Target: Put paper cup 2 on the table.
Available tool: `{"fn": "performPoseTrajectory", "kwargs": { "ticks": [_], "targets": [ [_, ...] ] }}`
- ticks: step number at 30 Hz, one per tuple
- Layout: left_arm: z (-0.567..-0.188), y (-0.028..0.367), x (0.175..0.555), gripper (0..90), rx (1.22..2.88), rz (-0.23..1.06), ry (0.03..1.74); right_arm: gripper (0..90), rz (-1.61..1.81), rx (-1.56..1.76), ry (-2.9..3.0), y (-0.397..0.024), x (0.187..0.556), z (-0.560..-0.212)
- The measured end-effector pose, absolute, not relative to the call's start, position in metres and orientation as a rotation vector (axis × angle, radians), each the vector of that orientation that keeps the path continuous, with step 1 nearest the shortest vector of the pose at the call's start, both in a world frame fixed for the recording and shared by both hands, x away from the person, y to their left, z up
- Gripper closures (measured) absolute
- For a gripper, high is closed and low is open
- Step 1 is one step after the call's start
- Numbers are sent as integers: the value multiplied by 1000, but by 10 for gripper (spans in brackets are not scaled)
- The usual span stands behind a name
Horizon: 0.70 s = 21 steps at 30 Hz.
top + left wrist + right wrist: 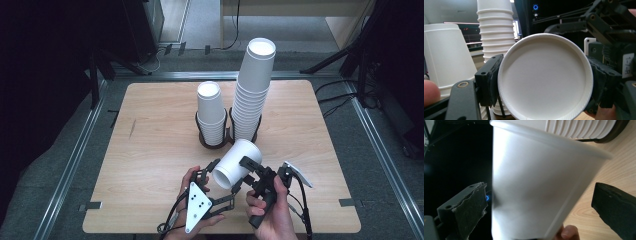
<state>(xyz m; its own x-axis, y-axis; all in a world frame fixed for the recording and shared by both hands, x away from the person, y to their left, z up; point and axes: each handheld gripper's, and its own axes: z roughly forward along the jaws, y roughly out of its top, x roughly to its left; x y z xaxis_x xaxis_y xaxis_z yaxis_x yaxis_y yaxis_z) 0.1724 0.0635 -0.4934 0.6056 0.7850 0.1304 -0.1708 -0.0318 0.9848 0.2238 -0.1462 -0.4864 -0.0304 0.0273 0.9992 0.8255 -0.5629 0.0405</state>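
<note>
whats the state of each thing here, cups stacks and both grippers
loose cup: on its side, lifted off the table, between both grippers
left gripper: shut, at the cup's rim
right gripper: jaws either side of the cup wall; grip unclear
short stack: upright, upside down in holder
tall stack: upright, upside down in holder

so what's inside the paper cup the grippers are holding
Nothing: in the left gripper view the paper cup faces the camera open-mouthed, with bare white walls and bottom. Behind it stand two cup stacks; their holder's base is partly covered.

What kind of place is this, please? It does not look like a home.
Probably a lab or recording workspace: a wooden table framed by metal rails, dark stands and cables around it, and stacks of white paper cups set up for handling.
</note>
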Motion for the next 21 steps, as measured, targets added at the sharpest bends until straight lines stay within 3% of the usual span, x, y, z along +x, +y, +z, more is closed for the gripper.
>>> {"fn": "performPoseTrajectory", "kwargs": {
  "ticks": [21],
  "targets": [
    [-495,53,164,236,1395,808,546,53,-1682,-1622,-832,-157,234,-494]
  ]
}}
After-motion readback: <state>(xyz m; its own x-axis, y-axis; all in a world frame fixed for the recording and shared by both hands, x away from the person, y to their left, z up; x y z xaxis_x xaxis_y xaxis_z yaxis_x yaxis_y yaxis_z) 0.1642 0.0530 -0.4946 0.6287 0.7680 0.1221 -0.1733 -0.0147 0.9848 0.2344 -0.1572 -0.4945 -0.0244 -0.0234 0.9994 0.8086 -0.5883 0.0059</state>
